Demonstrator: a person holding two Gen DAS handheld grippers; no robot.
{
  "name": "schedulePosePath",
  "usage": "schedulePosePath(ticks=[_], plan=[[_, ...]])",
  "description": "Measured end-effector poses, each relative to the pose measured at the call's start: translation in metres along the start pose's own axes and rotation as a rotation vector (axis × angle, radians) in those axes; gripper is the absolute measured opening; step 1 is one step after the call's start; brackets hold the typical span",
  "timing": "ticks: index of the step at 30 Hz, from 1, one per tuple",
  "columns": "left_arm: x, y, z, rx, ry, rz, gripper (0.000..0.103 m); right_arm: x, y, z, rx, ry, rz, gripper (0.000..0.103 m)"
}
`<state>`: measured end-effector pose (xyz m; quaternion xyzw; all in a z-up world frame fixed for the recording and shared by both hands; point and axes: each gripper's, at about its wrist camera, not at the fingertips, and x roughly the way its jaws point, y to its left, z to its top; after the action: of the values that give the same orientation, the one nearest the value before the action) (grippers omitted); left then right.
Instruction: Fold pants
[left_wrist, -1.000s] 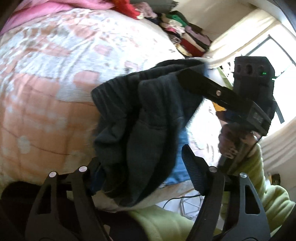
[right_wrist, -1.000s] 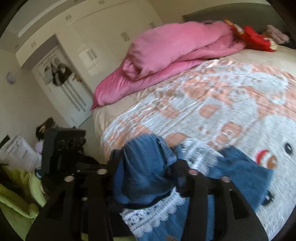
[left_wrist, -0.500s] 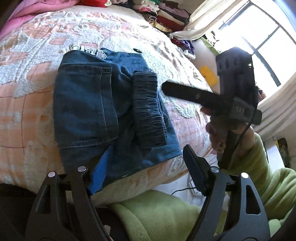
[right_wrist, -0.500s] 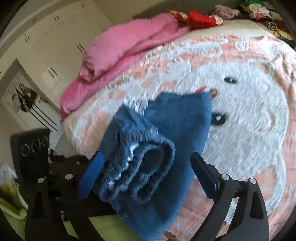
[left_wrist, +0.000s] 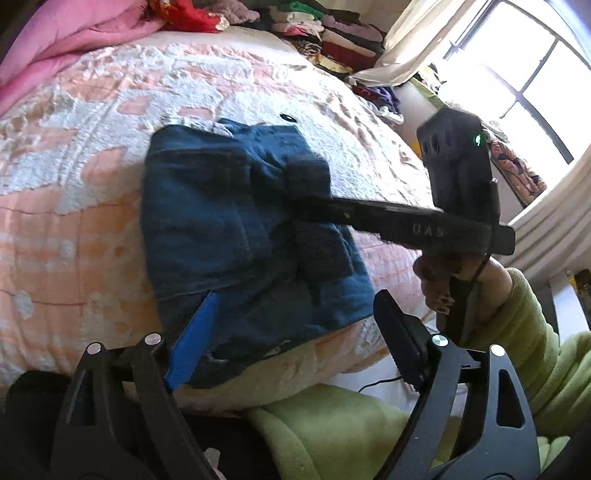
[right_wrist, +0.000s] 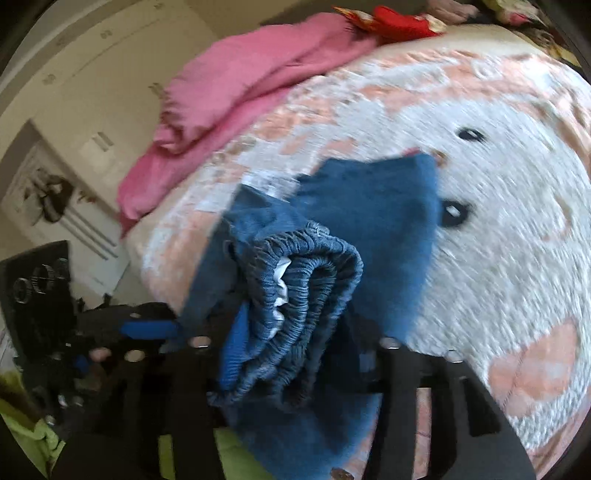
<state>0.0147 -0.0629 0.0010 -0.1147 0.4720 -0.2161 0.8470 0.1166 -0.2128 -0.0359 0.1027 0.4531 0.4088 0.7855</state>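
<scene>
Pants (left_wrist: 236, 236): folded on bed (left_wrist: 74, 206); our right hand-held gripper (right_wrist: 295, 332) clamps waistband, left hand-held gripper (left_wrist: 291, 339) gapes empty; release remains.

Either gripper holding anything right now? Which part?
Right gripper is shut on the folded blue denim pants, at the bunched elastic waistband. Left gripper is open, holding nothing.

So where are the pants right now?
The pants lie folded on the bedspread near its front edge, waistband in the right tool.
</scene>
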Motion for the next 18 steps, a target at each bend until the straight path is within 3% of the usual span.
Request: schedulePosePath(ticks=[1,3,11,18], plan=[[-0.001,0.0,0.001,0.001,-0.004,0.009,0.08,-0.003,0.002,-0.002,-0.003,-0.009,-0.001,0.052],[-0.005,0.0,0.003,0.005,-0.015,0.033,0.081,-0.011,0.005,-0.002,-0.013,-0.029,-0.021,0.067],[-0.021,0.0,0.007,0.011,-0.061,0.093,0.091,-0.053,0.026,0.003,-0.086,-0.124,-0.142,0.094],[-0.036,-0.001,0.009,0.012,-0.099,0.142,0.093,-0.074,0.044,0.009,-0.139,-0.186,-0.205,0.098]])
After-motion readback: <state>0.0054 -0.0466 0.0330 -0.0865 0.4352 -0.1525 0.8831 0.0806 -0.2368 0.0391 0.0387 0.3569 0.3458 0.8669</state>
